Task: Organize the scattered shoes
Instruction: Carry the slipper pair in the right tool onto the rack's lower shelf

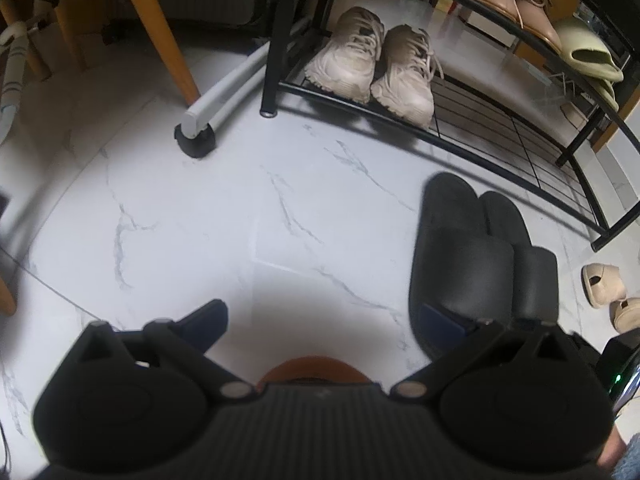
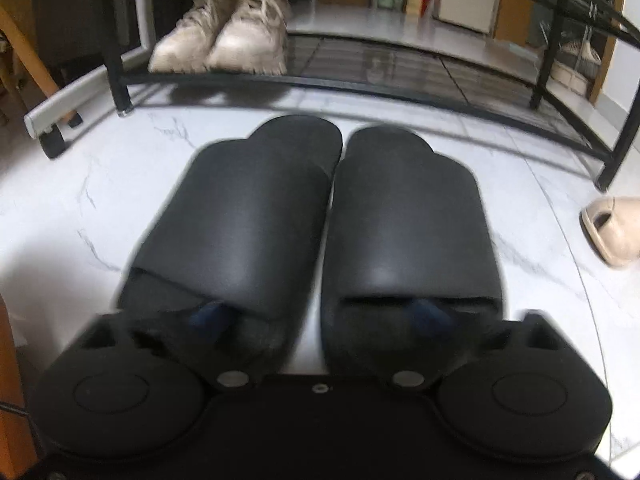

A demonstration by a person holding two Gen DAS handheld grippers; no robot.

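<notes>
Right gripper [image 2: 320,316] low over the white marble-pattern floor [image 2: 100,200], pointing toward the rack. Its two blue-tipped fingers [image 2: 208,316] are each tucked under a strap opening of the pair of black slides [image 2: 256,220], one finger inside each slide, so the inner walls of both slides sit squeezed between the jaws at a middling gap; the slides lie side by side, touching along their inner edges, toes pointing away toward the shoe rack [image 2: 360,80]. Whether the slides are off the floor cannot be told. Left gripper [image 1: 320,320] hovers just left of the same slides, jaws spread wide with only bare floor between them; its right finger [image 1: 444,320] overlaps the near heel of the black slides in that view, contact unclear. To the right, near the rack's end leg, a pair of beige slippers [image 1: 604,284] lies on the floor. Further on, the black metal rack stands on the floor; on its bottom mesh shelf, at the left end, a pair of off-white sneakers [image 1: 372,60] sits with toes outward, the remainder of that shelf bare mesh. On the shelf above, tan lace-up shoes [image 1: 516,4] and pale green slides [image 1: 588,56]. Left of the rack, a grey caster leg [image 1: 216,108] and a wooden chair leg [image 1: 160,28].
</notes>
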